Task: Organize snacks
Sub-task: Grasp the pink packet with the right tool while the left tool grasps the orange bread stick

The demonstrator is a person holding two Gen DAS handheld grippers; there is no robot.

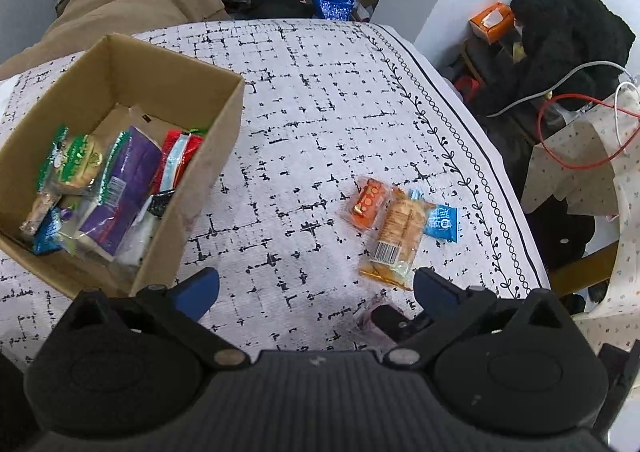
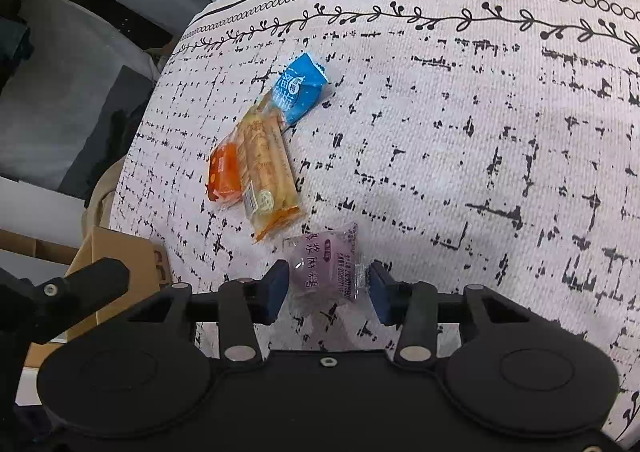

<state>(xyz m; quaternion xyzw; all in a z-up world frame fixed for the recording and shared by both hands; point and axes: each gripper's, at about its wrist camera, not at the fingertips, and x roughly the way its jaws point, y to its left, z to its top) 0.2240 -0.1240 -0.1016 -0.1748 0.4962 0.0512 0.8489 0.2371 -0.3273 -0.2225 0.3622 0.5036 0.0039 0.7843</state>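
Cardboard box (image 1: 224, 120) stuffed with wrapped snacks (image 1: 120, 188); left gripper (image 1: 316, 288) wide, empty; right gripper (image 2: 328, 288) clamping purple mochi packet (image 2: 326, 266).

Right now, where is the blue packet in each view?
Left wrist view: the blue packet lies right of centre on the cloth, at the right end of the snack cluster.
Right wrist view: the blue packet lies upper left of centre, at the top of the cluster.
Shared landmark: the long golden packet touches it in both.
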